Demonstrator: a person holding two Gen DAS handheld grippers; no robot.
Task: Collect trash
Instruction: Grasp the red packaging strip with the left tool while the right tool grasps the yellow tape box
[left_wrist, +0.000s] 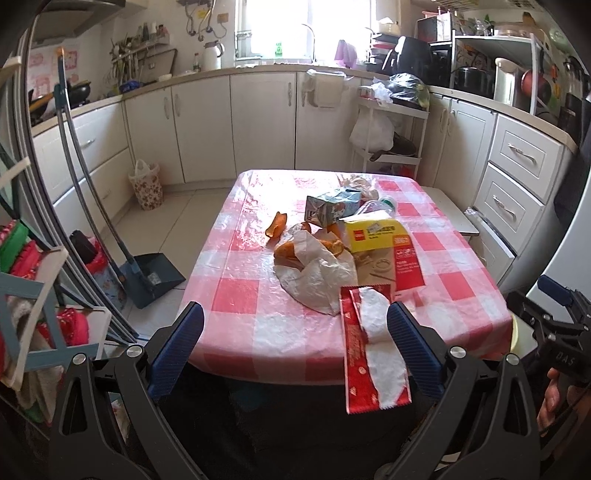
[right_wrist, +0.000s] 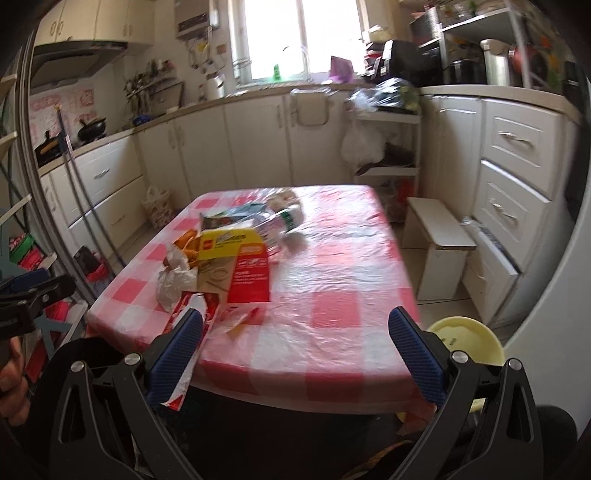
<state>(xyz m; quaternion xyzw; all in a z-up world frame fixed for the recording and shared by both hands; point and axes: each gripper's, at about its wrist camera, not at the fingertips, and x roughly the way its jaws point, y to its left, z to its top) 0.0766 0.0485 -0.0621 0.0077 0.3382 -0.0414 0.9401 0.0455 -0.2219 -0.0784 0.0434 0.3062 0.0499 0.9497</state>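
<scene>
Item: trash pile on the checked worktop (left_wrist: 236, 295), logged at the approach step, nothing collected yet. My left hand-held gripper (left_wrist: 295, 339) stood wide open and empty, short of the worktop's near edge; my right hand-held gripper (right_wrist: 295, 347) likewise gaped, holding nothing. Landmark: the yellow box (left_wrist: 373, 234). Nearer me than the box lay a white crumpled wrapper (left_wrist: 317, 280), and nearer still a red-and-white packet (left_wrist: 369, 347) overhanging the worktop edge. Beyond the box sat a milk carton (left_wrist: 328, 206); left of it, an orange peel scrap (left_wrist: 277, 225). Judged next move: advance on the overhanging packet, jaws straddling it, then close.
</scene>
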